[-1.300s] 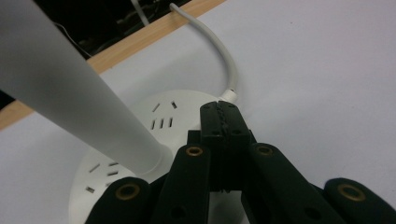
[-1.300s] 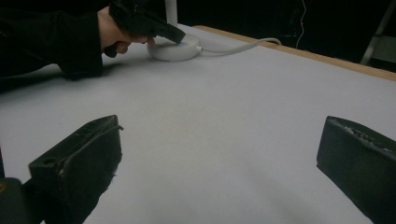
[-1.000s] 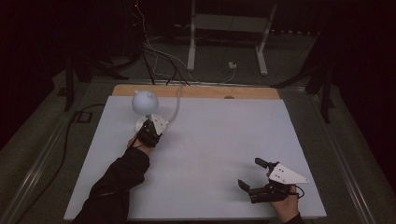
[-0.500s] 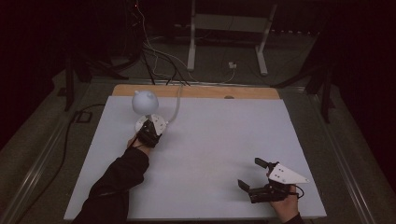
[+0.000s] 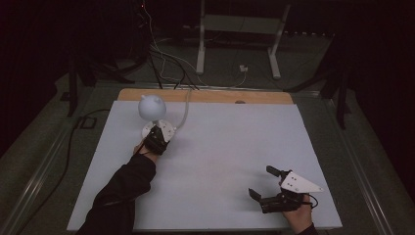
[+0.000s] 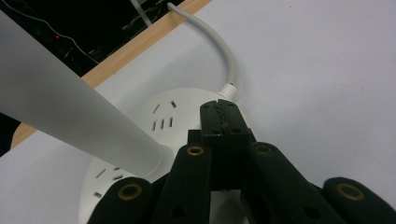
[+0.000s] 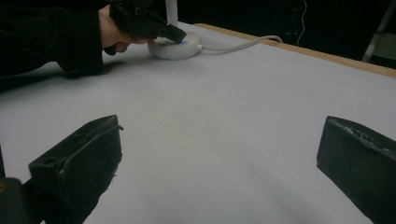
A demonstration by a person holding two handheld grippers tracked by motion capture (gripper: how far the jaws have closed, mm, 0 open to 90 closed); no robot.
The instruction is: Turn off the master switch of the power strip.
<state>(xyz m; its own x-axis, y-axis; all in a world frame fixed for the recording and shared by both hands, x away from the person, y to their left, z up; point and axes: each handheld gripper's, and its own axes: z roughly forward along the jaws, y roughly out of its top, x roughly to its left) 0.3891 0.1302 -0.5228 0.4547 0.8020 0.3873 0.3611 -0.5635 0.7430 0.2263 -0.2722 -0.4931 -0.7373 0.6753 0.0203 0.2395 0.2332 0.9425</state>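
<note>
Left gripper (image 6: 219,116) pressed down on the round white lamp base (image 6: 140,140) at ten o'clock on the table (image 5: 220,147), jaws squeezed together, nothing between. Right gripper (image 5: 266,182) resting at five o'clock, well apart from the lamp, jaws spread wide and empty.
</note>
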